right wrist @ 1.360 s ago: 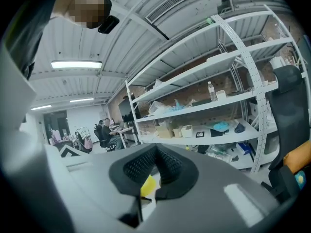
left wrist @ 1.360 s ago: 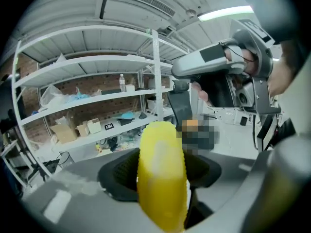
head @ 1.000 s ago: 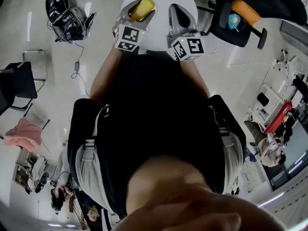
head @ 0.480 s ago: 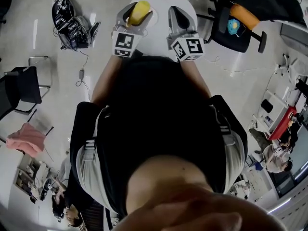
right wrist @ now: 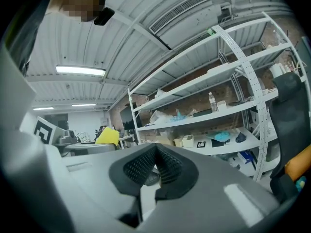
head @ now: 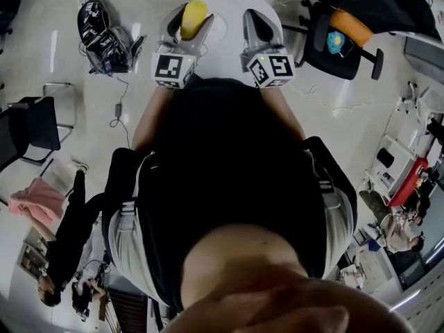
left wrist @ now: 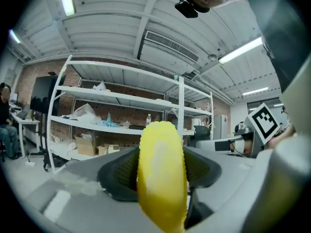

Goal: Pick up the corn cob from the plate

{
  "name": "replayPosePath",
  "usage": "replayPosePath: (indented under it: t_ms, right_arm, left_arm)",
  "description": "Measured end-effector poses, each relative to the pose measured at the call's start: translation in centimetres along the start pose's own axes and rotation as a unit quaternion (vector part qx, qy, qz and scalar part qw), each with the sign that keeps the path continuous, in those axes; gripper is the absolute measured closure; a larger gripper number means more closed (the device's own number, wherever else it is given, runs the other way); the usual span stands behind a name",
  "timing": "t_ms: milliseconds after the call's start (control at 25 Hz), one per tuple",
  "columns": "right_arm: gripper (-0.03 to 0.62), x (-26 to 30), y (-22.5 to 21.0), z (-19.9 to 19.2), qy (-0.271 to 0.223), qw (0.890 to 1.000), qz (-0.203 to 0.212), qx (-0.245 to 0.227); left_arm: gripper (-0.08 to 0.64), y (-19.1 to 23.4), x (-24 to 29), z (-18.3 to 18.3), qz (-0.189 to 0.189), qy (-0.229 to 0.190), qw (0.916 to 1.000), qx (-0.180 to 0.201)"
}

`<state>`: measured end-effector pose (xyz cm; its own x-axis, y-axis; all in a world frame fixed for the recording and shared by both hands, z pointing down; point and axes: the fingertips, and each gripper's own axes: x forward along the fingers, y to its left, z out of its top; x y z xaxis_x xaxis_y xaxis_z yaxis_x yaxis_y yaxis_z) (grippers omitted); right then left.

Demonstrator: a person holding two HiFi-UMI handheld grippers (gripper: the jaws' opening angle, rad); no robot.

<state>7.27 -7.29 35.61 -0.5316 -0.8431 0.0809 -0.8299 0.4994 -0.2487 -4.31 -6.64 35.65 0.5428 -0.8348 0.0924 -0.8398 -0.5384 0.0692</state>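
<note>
My left gripper (head: 186,21) is shut on the yellow corn cob (head: 193,17) and holds it in the air over the left part of the round white table (head: 236,5). In the left gripper view the corn cob (left wrist: 162,178) stands upright, clamped between the two dark pads of the left gripper (left wrist: 161,171). A pale plate (head: 220,26) shows faintly on the table just right of the cob. My right gripper (head: 255,21) hovers over the table's right part, shut with nothing in it; the pads of the right gripper (right wrist: 155,171) meet, and the corn cob (right wrist: 108,136) shows far left.
A black office chair (head: 340,37) with an orange thing on it stands right of the table. A black bag and cables (head: 104,33) lie on the floor at the left, with a dark chair (head: 28,120) nearer. White shelving (left wrist: 121,101) stands ahead.
The left gripper has risen with the corn cob in it, lifting the cob off the plate and slightly left. The right gripper has stayed where it was.
</note>
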Motion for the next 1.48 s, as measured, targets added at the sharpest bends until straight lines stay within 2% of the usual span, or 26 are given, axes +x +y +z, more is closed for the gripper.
replayPosePath:
  t_ms: [200,520,1200,1480]
  right_arm:
    - [0.584,0.0,-0.5,0.0,-0.002,1.000,-0.002,0.009]
    - [0.584,-0.1,-0.8,0.0,0.010,1.000,-0.001,-0.005]
    - [0.584,-0.2,-0.4,-0.8,0.019,1.000,0.018,-0.005]
    - [0.584,0.2,-0.6,-0.8,0.020,1.000,0.018,-0.004]
  left_arm:
    - [0.291,0.3,0.0,0.7,0.006,-0.009,0.9999,-0.002]
    - [0.291,-0.3,0.1,1.2,0.008,-0.017,0.9998,-0.006]
    - [0.291,-0.2,-0.4,0.9,0.022,-0.019,0.9995,-0.016]
    - [0.291,-0.1,0.1,0.9,0.016,-0.023,0.9995,-0.014]
